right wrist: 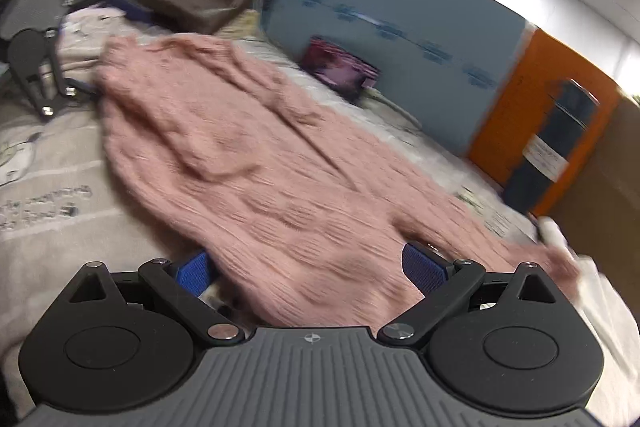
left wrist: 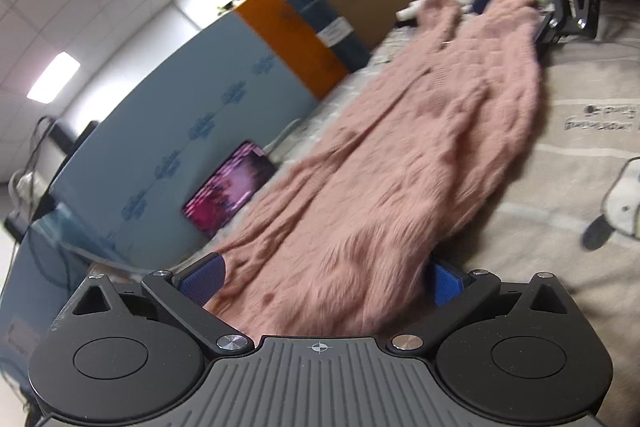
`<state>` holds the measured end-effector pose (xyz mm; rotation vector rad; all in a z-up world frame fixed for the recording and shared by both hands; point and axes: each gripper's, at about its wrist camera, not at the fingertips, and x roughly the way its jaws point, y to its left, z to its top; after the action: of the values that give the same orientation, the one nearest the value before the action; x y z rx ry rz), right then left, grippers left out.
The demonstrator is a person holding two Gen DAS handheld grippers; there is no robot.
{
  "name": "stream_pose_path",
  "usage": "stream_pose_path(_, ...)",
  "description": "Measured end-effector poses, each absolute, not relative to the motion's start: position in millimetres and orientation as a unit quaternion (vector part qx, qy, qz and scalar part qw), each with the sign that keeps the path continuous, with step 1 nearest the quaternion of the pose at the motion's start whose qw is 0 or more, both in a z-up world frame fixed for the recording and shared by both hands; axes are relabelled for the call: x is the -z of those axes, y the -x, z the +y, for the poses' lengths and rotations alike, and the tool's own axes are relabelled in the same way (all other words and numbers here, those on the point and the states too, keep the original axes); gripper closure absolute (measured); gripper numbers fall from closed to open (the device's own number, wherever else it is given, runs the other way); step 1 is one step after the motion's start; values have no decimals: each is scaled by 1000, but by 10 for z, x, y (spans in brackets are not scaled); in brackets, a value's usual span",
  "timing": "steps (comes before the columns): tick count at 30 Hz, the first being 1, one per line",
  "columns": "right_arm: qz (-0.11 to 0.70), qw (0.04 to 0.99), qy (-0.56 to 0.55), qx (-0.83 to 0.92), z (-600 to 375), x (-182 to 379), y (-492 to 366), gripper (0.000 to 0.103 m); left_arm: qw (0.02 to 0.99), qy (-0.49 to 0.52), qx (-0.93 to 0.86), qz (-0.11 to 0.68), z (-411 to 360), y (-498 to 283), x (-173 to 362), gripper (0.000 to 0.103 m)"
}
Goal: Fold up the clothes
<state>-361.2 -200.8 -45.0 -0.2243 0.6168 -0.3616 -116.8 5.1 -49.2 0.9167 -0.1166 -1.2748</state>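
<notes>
Blue partition panels [left wrist: 168,131] and an orange panel [left wrist: 288,35] stand along the far edge of a bed covered with a grey printed sheet [left wrist: 580,163]. A small screen [left wrist: 228,195] glowing pink leans at the foot of the blue panel.

Left gripper [left wrist: 320,287] stands with its jaws spread wide; the fluffy end of a pink knitted sweater [left wrist: 420,131] lies between the blue pads [left wrist: 200,283], which sit at either side of the cloth. Blur makes it hard to judge, but the pads do not seem to press on it.

Right gripper [right wrist: 312,267] is likewise wide open, its blue pads [right wrist: 424,267] flanking the other end of the sweater without clamping it.

Long and stretched out, the sweater runs lengthwise between the two grippers on the sheet, ribbed and cabled, with a sleeve folded in over the body and rumples along its near edge. Beyond its right end lies some white cloth [right wrist: 600,307]; a brown bag [right wrist: 200,3] sits far off past its left end.
</notes>
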Motion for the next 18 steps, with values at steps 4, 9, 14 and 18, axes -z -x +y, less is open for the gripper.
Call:
stream_pose_path(4, 296, 932, 76, 196, -2160, 448, 3733, 21, 703, -415, 575, -58, 58, 1120, 531, 62)
stream_pose_path(9, 274, 944, 52, 174, -2287, 377, 3812, 72, 714, -384, 582, -63, 58, 1047, 481, 83)
stream_pose_path(14, 198, 966, 8, 164, -2571, 183, 3722, 82, 741, -349, 569, -77, -36, 903, 351, 83)
stream_pose_path(18, 187, 971, 3, 151, -2837, 80, 3441, 88, 758, -335, 552, -88, -167, 752, 231, 83)
